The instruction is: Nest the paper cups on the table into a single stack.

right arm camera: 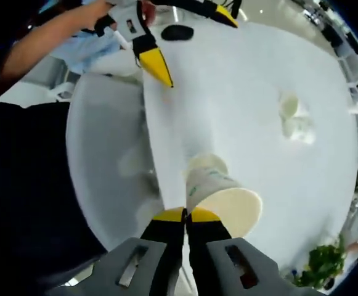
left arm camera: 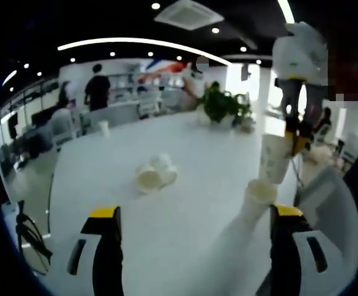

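Largest first: the white table [left arm camera: 185,246] spreads out under both of your grippers, round-edged and carrying everything the job concerns. Beyond your left gripper [left arm camera: 194,231], across the table, a potted plant [left arm camera: 222,105] sits at the far side, with people standing at a counter behind it. Your left gripper has its jaws spread wide with nothing between them, hanging above bare tabletop, so it looks ready to steady or fetch whatever comes next. Just ahead of its right-hand jaw stands an upright paper cup [left arm camera: 260,196], mouth up, and directly above that cup your right gripper [right arm camera: 186,216] holds a second cup [left arm camera: 275,157], lined up as though to drop into it. In the right gripper view those jaws are pressed nearly together on the held cup [right arm camera: 219,194], pinching its wall at the rim so the body hangs free below, which leaves the bottom clear to enter another cup; beneath it you can see the rim of the standing one [right arm camera: 206,163]. Further ahead and left of your left gripper's centre, well apart from both claws, a small cluster of tipped cups [left arm camera: 155,176] lies on its sides; they show in the right gripper view too [right arm camera: 294,117]. Those remain to be nested, so the stack is judged only begun.
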Demonstrator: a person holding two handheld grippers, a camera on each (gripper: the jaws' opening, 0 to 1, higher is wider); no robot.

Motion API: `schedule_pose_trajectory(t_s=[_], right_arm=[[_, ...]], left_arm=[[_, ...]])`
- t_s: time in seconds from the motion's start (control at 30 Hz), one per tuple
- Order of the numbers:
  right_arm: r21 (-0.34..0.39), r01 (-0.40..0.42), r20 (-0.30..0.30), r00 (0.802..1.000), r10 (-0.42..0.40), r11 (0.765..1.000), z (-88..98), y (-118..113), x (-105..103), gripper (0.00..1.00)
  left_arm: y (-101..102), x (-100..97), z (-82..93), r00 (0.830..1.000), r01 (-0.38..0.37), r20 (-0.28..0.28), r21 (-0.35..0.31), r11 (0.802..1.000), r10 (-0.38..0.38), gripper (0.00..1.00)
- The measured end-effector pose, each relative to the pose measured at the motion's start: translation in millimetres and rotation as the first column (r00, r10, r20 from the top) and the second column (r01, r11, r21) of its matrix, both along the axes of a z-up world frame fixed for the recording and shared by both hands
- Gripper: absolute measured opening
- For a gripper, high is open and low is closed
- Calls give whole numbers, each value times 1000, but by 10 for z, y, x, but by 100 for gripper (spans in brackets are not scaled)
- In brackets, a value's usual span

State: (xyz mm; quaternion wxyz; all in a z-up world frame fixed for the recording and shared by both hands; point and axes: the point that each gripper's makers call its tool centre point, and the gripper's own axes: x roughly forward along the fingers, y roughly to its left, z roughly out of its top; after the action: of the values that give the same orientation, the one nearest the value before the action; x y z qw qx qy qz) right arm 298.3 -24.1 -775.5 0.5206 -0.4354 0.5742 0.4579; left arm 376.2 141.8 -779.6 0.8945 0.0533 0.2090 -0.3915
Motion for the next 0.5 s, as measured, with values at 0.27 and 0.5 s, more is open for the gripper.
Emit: schedule_pose_trajectory(t_s=[0.27, 0.5], right_arm=[[-9, 8, -12, 1000, -8, 1000, -107, 36, -21, 0], [-20, 30, -14, 999, -30, 999, -273, 52, 21, 0]], left_arm=[[27, -22, -17, 1000, -8, -7, -5, 1000, 8, 98], [66, -15, -20, 1000, -18, -8, -7, 1000, 18, 98]])
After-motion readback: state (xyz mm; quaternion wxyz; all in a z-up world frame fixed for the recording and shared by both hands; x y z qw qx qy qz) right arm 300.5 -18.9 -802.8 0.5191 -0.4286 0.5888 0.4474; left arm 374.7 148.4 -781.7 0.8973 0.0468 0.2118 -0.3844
